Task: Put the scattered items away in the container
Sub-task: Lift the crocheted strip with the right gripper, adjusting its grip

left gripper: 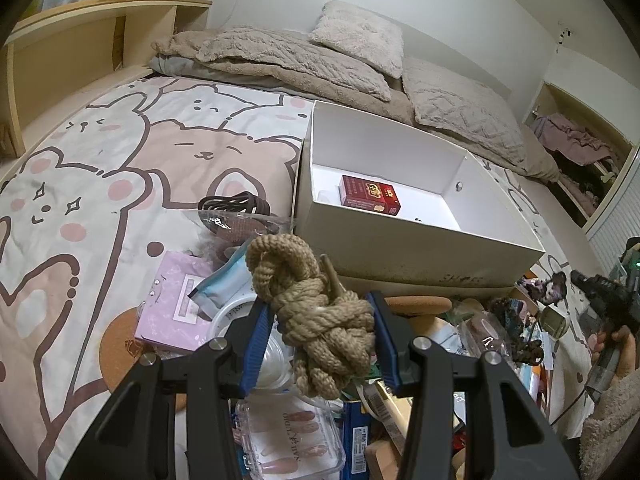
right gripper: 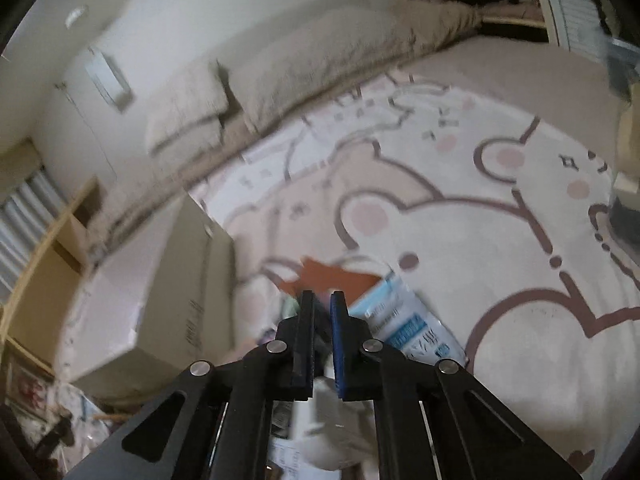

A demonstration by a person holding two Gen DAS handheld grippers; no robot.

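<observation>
Left wrist view: a bed sheet point(left gripper: 120, 168) printed with cartoon bears is spread beneath everything. On it an open white box point(left gripper: 400, 236) is set, with a red packet point(left gripper: 370, 194) lying on its floor. Nearer the camera, scattered items are heaped just beside the box's near wall. Above that heap a knotted rope bundle point(left gripper: 316, 312) is clamped between the pads of the left gripper point(left gripper: 322, 336). In the blurred right wrist view, the right gripper point(right gripper: 321, 300) is seen with its fingers drawn together on nothing, over a blue-and-white pouch point(right gripper: 408, 320).
</observation>
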